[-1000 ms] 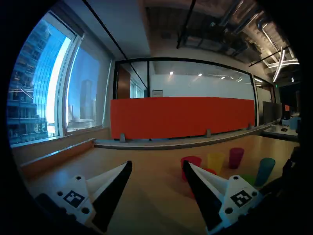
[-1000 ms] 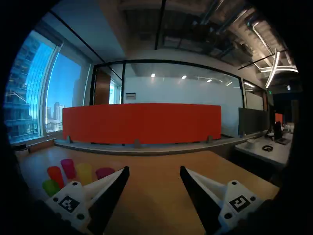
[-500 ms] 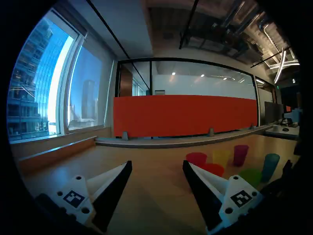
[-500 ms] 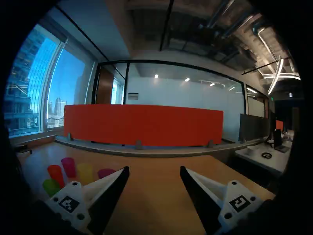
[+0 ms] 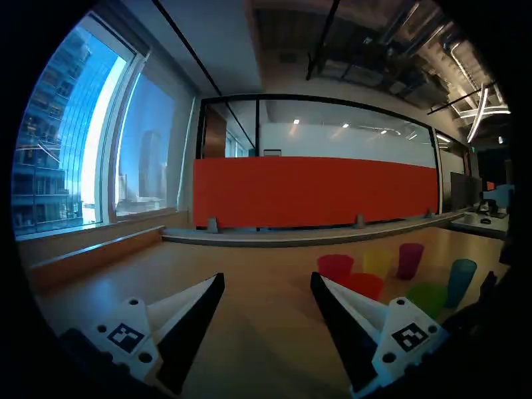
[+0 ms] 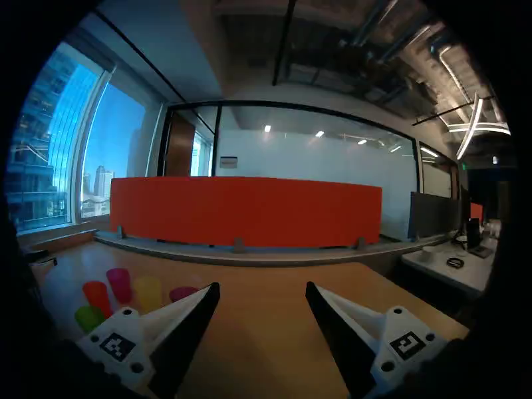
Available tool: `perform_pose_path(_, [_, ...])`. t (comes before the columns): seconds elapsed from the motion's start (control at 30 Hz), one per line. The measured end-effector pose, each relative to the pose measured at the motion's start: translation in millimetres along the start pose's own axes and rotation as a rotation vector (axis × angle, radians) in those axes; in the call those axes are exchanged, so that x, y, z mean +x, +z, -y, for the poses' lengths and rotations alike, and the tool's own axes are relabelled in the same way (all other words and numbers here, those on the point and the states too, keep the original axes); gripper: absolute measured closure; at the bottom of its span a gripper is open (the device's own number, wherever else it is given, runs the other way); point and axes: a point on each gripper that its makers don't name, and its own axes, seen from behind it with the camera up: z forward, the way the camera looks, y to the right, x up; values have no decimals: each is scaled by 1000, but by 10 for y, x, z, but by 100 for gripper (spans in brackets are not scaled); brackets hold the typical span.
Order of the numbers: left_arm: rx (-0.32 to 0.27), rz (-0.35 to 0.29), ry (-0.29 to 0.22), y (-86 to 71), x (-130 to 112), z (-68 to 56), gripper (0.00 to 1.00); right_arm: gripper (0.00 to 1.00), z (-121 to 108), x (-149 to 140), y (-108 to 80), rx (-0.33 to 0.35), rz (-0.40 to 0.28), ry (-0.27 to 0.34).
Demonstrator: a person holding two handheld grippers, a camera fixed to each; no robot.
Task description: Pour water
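Several coloured plastic cups stand in a cluster on the wooden table. In the left gripper view they sit at the right: a red cup, a yellow cup, a magenta cup, a teal cup, a green cup and an orange-red cup just past the right finger. My left gripper is open and holds nothing. In the right gripper view the cups stand at the lower left: an orange cup, a pink cup, a yellow cup, a green cup. My right gripper is open and holds nothing.
A long orange partition runs along the table's far edge. Large windows line the left side. Another desk with small items lies to the right, past a gap.
Both views have tilted slightly, so the cups sit a little higher and more fully in the left gripper view. Both grippers stay open; nothing was picked up.
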Motion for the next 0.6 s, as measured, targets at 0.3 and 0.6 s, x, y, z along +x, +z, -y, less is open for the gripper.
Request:
perform_pose_path(0.3, [1,3,0,19,2,-4,4,0,-9,-1,-9,-1,0,1])
perform_pose_path(0.6, [1,6,1,28,-10,-12,4,0,-51,10,-32,-4,-1,4])
